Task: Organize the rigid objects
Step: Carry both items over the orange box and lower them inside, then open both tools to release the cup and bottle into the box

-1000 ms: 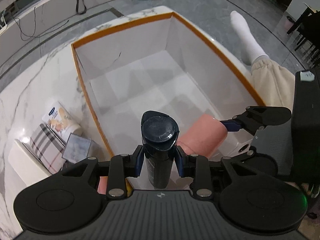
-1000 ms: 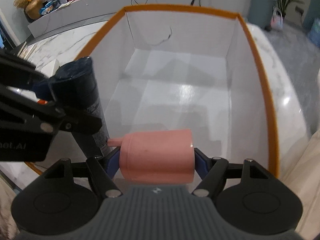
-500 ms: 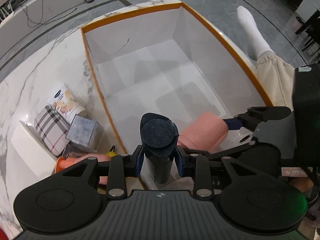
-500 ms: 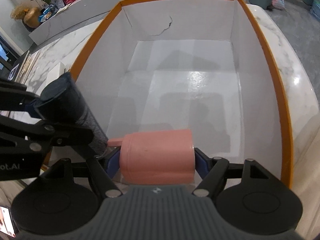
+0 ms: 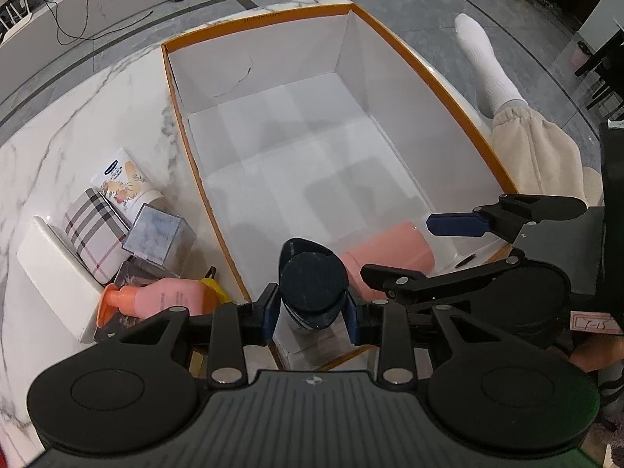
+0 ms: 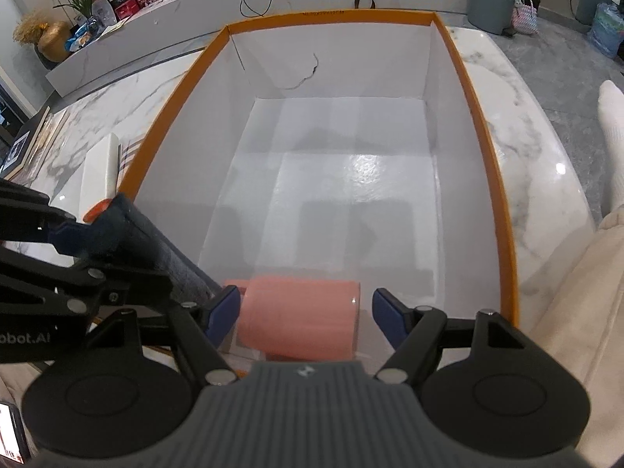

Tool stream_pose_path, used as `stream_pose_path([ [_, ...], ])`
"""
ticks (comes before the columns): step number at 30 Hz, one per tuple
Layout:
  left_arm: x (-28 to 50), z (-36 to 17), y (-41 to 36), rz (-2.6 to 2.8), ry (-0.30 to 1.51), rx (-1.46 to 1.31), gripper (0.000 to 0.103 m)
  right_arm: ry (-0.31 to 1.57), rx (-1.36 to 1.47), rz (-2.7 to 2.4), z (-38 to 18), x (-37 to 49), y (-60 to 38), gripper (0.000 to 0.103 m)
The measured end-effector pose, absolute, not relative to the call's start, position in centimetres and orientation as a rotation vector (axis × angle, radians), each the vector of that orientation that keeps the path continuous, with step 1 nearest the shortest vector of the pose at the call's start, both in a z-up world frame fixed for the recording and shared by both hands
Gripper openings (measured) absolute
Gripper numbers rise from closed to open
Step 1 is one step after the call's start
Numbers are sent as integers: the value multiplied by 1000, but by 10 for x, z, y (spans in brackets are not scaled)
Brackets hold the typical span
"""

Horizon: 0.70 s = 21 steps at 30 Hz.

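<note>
Your right gripper [image 6: 304, 306] stands spread, both pads clear of the pink bottle [image 6: 298, 323], which lies on its side across the near end of the orange-rimmed box [image 6: 483, 132]. Your left gripper [image 5: 312, 312] pinches the dark bottle [image 5: 314, 290] upright, just left of it over the near-left corner.

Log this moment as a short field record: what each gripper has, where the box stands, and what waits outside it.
left gripper: jaws shut on dark navy cylindrical bottle, upright over the box's near corner
right gripper: jaws open, both clear of pink plastic cylinder inside the box
box: white cardboard box with orange rim on marble table
outside box: plaid carton, clear cube, pink pump bottle
</note>
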<state>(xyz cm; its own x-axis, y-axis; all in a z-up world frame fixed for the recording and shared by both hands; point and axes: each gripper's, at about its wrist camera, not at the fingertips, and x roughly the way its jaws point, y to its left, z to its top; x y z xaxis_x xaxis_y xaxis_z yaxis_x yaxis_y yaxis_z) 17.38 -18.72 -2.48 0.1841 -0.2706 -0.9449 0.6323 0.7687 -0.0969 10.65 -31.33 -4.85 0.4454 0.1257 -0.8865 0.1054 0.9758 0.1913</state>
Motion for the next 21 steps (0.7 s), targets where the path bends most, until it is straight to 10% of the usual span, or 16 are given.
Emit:
stream_pose_path([
  [21,143,38,-149,-704,1030,292,65,983,144,-16,4,80,-295,80],
])
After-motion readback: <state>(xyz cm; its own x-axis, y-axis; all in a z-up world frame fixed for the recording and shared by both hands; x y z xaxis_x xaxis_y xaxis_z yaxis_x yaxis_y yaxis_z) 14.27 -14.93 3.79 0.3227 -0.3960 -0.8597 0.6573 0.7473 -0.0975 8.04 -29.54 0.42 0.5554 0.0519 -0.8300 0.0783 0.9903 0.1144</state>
